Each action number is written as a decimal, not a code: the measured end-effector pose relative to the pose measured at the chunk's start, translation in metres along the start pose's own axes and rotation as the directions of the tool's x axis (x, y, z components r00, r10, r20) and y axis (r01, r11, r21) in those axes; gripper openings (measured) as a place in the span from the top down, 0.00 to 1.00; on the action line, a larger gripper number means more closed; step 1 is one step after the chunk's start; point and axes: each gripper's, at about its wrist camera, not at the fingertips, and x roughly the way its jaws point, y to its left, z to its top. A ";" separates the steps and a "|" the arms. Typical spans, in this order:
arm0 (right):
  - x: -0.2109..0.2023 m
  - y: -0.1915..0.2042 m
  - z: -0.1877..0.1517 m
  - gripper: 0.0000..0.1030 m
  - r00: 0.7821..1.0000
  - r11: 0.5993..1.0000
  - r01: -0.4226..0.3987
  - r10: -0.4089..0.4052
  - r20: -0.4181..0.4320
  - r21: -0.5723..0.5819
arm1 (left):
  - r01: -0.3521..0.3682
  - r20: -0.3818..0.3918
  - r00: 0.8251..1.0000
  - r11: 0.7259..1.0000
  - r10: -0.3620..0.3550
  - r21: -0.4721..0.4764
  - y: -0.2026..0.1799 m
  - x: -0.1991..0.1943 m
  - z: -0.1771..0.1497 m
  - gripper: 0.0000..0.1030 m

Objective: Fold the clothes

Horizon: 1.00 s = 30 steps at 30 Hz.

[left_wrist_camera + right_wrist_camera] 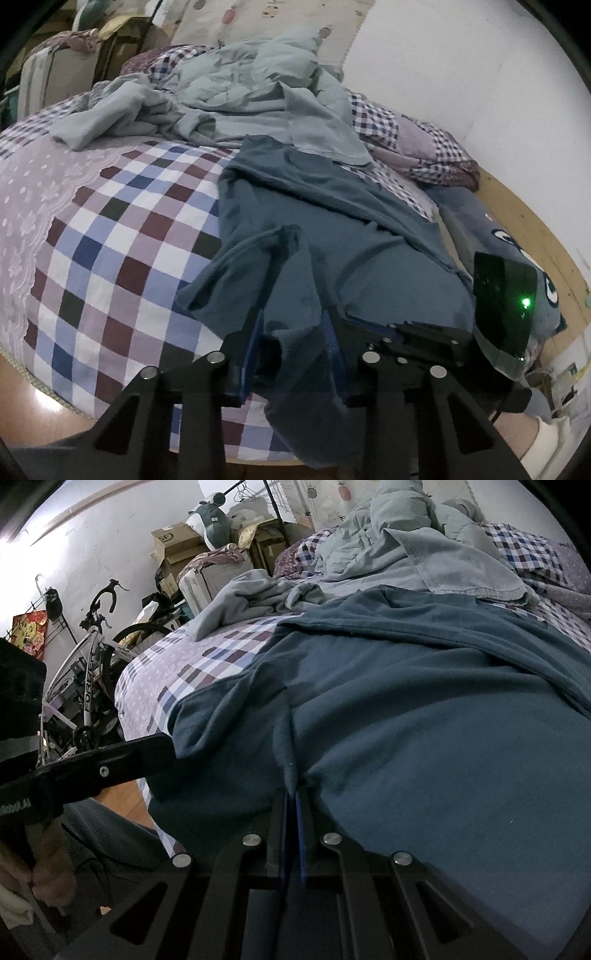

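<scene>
Dark blue garment (424,716): spread over the lower centre and right of both views, on the checked bedsheet (122,229).
Left gripper (295,325): fingers parted, with a fold of the garment's edge draped between them; whether it is gripped cannot be told.
Right gripper (293,794): fingers pressed together on a pinched ridge of the garment, at lower centre.
Pale grey clothes (236,92): heaped at upper centre, beyond the garment.
Bicycle (92,672): seen at left, beside the bed.
</scene>
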 end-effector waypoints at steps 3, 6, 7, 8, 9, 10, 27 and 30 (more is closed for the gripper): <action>0.000 0.000 0.000 0.98 1.000 1.000 0.000 0.000 0.000 -0.001 | -0.021 -0.003 1.000 0.999 0.021 0.035 -0.005 0.001 -0.001 0.68; 0.000 0.000 0.000 0.98 1.000 1.000 -0.001 0.001 -0.001 -0.001 | -0.050 0.003 0.999 0.995 0.049 0.091 -0.013 0.001 -0.003 0.68; 0.000 0.000 0.000 0.98 1.000 1.000 -0.001 0.001 -0.001 -0.002 | -0.054 0.004 0.999 0.993 0.054 0.107 -0.015 0.002 -0.003 0.68; 0.000 0.000 0.000 0.98 1.000 1.000 -0.001 0.001 -0.001 -0.002 | -0.059 0.004 0.998 0.990 0.059 0.124 -0.018 0.002 -0.004 0.68; 0.000 0.000 0.000 0.98 1.000 1.000 -0.002 0.002 -0.001 -0.002 | -0.063 0.003 0.998 0.988 0.063 0.143 -0.020 0.002 -0.005 0.68; 0.000 0.000 0.000 0.98 1.000 1.000 -0.002 0.002 -0.002 -0.003 | -0.065 0.002 0.998 0.986 0.066 0.154 -0.022 0.003 -0.006 0.68; -0.001 0.001 0.002 0.98 1.000 1.000 0.001 -0.001 -0.011 -0.012 | -0.104 -0.039 0.992 0.954 0.120 0.282 -0.036 0.009 -0.020 0.68; -0.001 0.002 0.002 0.97 1.000 1.000 0.005 -0.005 -0.012 -0.015 | -0.143 -0.022 0.987 0.934 0.158 0.327 -0.041 0.010 -0.025 0.68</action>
